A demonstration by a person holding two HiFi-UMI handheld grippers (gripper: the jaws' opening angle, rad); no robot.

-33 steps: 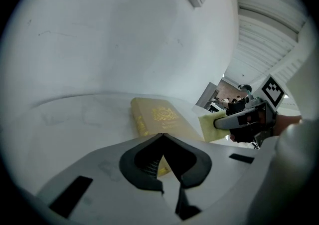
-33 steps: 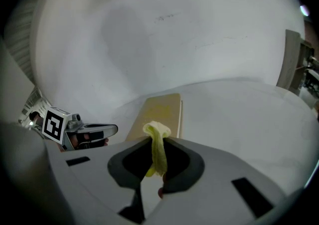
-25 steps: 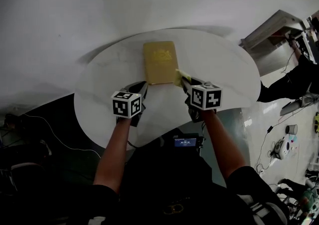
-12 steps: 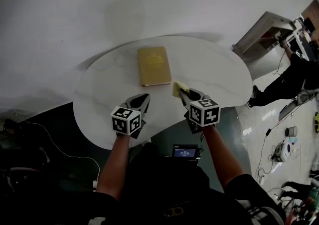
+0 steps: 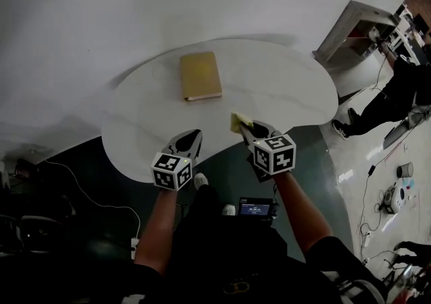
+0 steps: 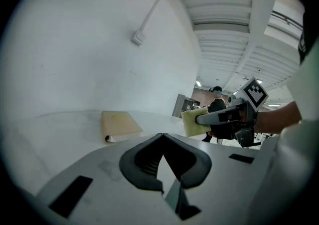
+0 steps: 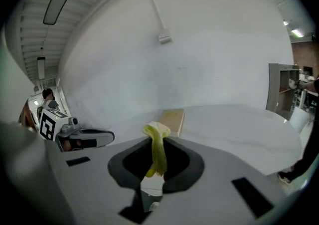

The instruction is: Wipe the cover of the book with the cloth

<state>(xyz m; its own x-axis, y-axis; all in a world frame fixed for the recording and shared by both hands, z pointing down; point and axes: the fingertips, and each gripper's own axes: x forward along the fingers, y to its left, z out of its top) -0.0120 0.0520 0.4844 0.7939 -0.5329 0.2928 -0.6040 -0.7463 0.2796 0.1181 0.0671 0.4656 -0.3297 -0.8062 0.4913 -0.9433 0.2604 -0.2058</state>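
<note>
Only the left gripper view shows the left tongs point(image 6: 162, 139) closed, empty

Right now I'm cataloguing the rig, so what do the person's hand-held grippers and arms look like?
The left hand-held gripper and right hand-held gripper match: grey bodies, dark-lined tapering jaws, each topped by a white cube with black square markers. No cables show. Sleeves look dark and short.

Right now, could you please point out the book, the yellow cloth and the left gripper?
book point(image 5: 200, 75): head view, middle of its tan cover.
yellow cloth point(image 7: 157, 150): right gripper view, the folded strip pinched between the jaws.
left gripper point(image 5: 193, 136): head view, the tips of its closed jaws.
</note>
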